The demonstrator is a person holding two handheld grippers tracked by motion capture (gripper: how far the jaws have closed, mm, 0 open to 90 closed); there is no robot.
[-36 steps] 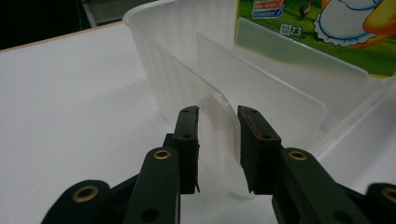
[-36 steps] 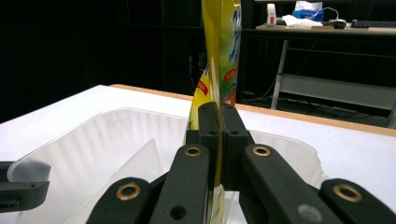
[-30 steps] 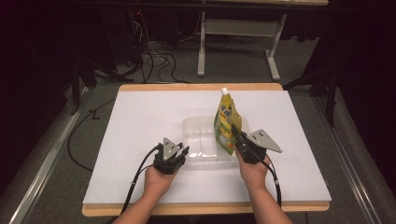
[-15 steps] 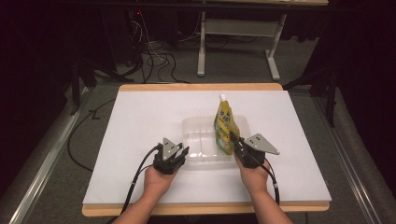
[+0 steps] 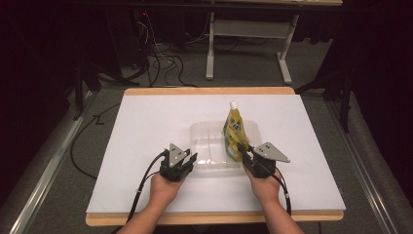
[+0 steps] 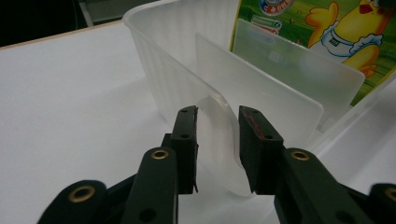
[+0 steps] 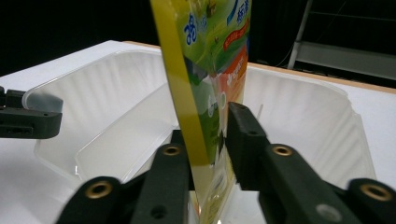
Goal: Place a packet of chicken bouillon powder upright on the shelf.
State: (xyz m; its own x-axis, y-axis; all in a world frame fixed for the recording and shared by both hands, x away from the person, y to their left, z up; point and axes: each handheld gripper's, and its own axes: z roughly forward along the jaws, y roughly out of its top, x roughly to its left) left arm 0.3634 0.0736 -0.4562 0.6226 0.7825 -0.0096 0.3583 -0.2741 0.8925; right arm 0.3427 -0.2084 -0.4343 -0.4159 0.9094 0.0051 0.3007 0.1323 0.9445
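A yellow spouted pouch [image 5: 234,129] with a cartoon chick print [image 6: 345,28] stands upright in the right end of a clear plastic bin [image 5: 209,141]. My right gripper [image 5: 242,148] reaches over the bin's near right corner. Its jaws [image 7: 208,121] straddle the pouch's [image 7: 205,46] lower edge and have just been opening, so the pads no longer squeeze it. My left gripper [image 5: 191,158] sits at the bin's near left corner. Its jaws [image 6: 217,116] have also just been opening, with the bin's rounded rim lip between them. A clear divider [image 6: 261,88] crosses the bin [image 6: 159,56].
The bin [image 7: 93,88] rests in the middle of a white tabletop [image 5: 146,126] with a wooden edge [image 5: 209,90]. Beyond the table are a grey floor, cables [image 5: 160,63] and a metal desk frame [image 5: 248,39]. Black cables trail from both grippers toward the near edge.
The pouch has sunk a little lower into the bin and stands straighter. The right gripper's jaws have spread apart around it. The left hand has stayed put.
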